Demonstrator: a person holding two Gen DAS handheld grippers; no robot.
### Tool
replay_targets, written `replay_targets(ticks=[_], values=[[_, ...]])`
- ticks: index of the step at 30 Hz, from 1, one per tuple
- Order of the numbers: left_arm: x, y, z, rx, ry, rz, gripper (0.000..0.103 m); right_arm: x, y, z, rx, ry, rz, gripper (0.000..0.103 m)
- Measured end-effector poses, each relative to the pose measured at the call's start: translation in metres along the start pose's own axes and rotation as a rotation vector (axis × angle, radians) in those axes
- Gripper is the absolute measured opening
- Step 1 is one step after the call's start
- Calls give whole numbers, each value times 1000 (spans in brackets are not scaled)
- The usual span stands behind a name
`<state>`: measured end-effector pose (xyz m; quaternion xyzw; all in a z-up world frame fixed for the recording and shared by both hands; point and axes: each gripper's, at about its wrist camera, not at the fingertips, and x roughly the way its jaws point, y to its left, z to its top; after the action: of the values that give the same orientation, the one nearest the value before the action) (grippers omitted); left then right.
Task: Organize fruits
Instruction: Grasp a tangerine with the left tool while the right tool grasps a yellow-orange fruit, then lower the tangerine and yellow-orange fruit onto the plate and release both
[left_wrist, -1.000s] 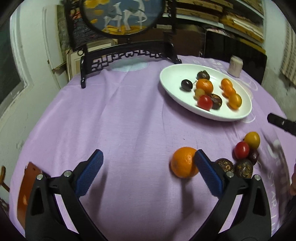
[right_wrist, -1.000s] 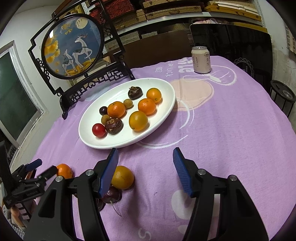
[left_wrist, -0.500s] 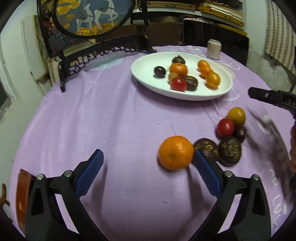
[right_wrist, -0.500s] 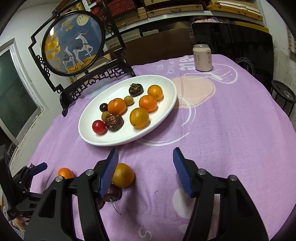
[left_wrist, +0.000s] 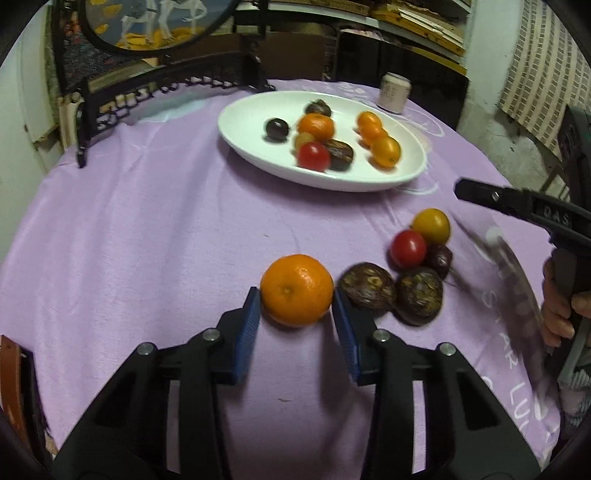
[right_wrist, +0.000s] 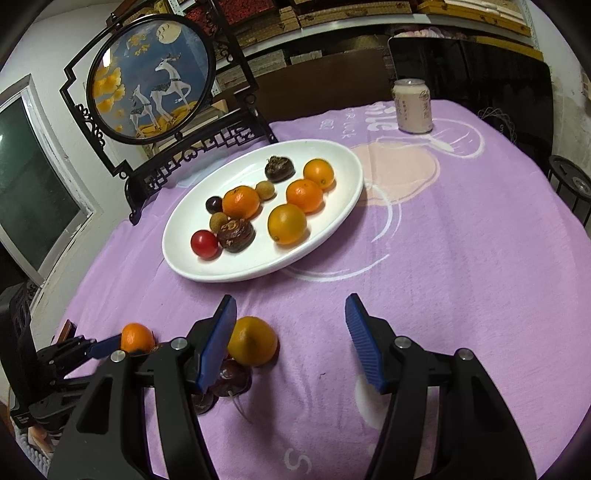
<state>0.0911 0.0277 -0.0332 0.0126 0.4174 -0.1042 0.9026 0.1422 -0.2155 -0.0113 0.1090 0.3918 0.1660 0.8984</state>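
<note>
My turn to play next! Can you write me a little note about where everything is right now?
Left tool: jaws closed around the round orange mandarin on the purple tablecloth, not lifted.
Right tool: open, empty, hovering beside the yellow-orange round fruit.
Done: nine fruits in the white oval plate.
Left: the mandarin, a red cherry tomato, the yellow fruit and three dark brown wrinkly fruits go to the plate.

Your desk (right_wrist: 461, 258) wears a purple cloth. Ahead of your right tool (right_wrist: 291, 328) sit a white plate (right_wrist: 177, 254), a framed deer screen (right_wrist: 155, 77) and a can (right_wrist: 412, 107); a yellow-orange fruit (right_wrist: 253, 341) lies just beside its left finger.
</note>
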Motion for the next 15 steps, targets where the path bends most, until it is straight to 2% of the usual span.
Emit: replay_targets(ticks=[4,10,15], values=[[-3,14,5,-54,-19,78,40,9,6,-5,-15,41,12,61],[2,14,5,-46,-4,102,40,21,16,-13,-45,71,14,61],[2,12,3,-29,-3,110,41,28,20,-17,-63,93,43,44]])
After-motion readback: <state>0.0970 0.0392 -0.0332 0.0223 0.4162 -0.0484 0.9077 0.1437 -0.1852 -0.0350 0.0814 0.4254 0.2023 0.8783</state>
